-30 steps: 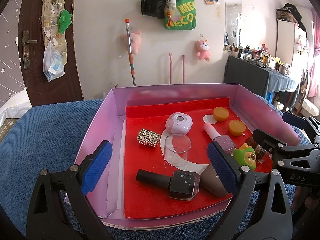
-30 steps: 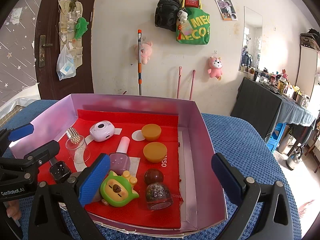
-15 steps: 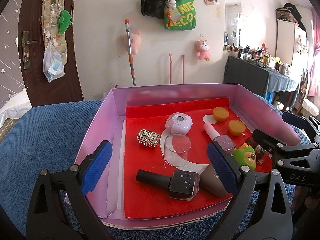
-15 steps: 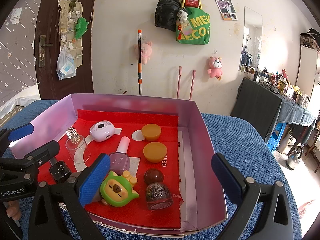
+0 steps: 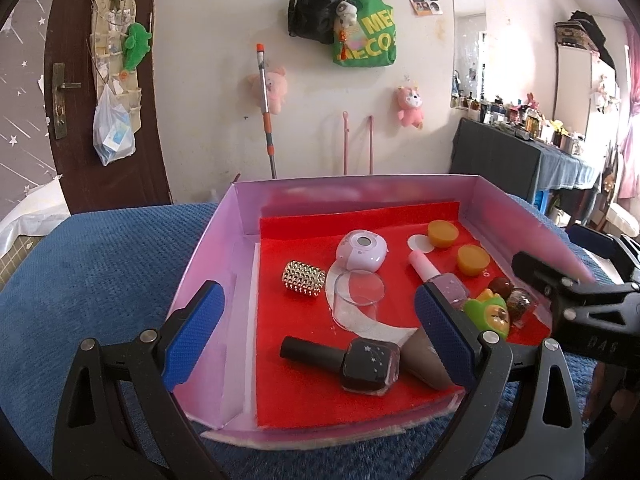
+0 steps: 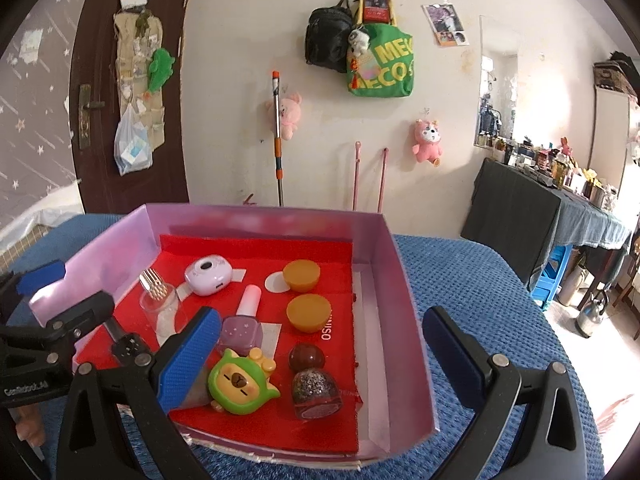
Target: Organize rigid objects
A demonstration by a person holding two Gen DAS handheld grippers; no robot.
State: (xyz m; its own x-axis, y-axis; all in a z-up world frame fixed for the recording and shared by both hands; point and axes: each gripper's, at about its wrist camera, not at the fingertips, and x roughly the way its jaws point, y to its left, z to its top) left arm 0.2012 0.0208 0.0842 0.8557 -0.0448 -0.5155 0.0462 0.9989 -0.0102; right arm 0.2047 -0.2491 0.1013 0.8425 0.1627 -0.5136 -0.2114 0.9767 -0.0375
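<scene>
Pink box [image 5: 208,248] on blue cover [image 5: 80,264]: 2 orange caps [image 6: 302,276], dark polish bottle [image 5: 370,366] lying flat, green toy [image 6: 240,380] inside. Left gripper [image 5: 320,336] spread wide, empty; right gripper [image 6: 316,352] likewise.

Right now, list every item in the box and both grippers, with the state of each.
left gripper: open, empty
right gripper: open, empty
black polish bottle: lying down, capped
purple polish bottle: lying down, capped
clear cup: on its side
glitter globe: tipped over
box: open

Black gripper [image 5: 320,338] frames, blue textured pads [image 5: 196,336], silver screws
</scene>
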